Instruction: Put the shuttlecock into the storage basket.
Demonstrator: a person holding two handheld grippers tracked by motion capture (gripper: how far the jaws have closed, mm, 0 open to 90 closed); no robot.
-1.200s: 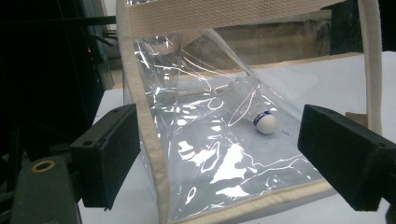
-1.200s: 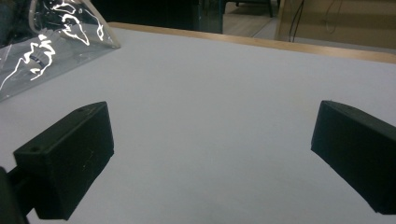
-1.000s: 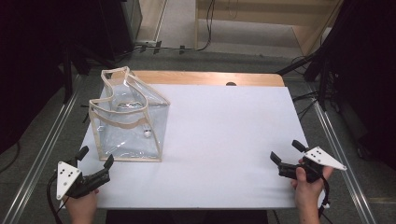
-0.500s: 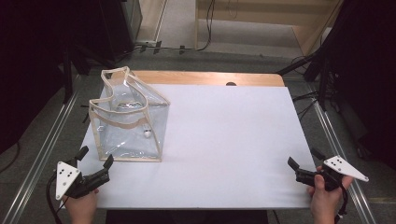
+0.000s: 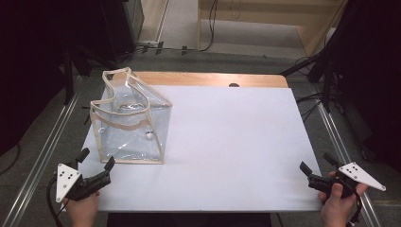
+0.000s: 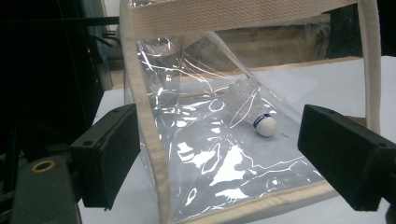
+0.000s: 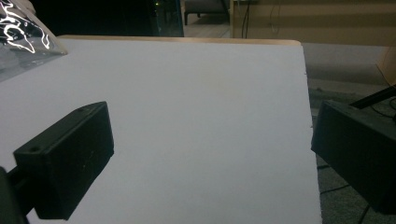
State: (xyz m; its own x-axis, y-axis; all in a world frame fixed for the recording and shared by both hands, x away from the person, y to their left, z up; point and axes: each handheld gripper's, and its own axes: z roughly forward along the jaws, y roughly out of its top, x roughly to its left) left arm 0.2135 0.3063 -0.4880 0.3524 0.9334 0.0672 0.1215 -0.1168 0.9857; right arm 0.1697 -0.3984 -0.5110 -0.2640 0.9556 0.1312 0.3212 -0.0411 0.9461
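Now, clear bag [image 5: 130, 124] w/ white ball [image 6: 265, 125] inside, on table [image 5: 227, 142], L gripper [image 5: 97, 163] just beside it, fingers [image 6: 108, 154] released, R gripper [image 5: 318, 171] at table corner, fingers [image 7: 70, 158] released.

2 black grippers, left gripper [image 5: 96, 165], right gripper [image 5: 316, 165], blocky fingers [image 6: 108, 156], grey triangular plates

A white sheet [image 5: 227, 142] covers most of a wooden table [image 5: 208, 78], whose bare far edge carries a small dark spot [image 5: 233, 85]. Metal rails [image 5: 42, 151] flank the table. Cables [image 5: 210, 28] run across the grey floor [image 5: 184, 23] beyond.
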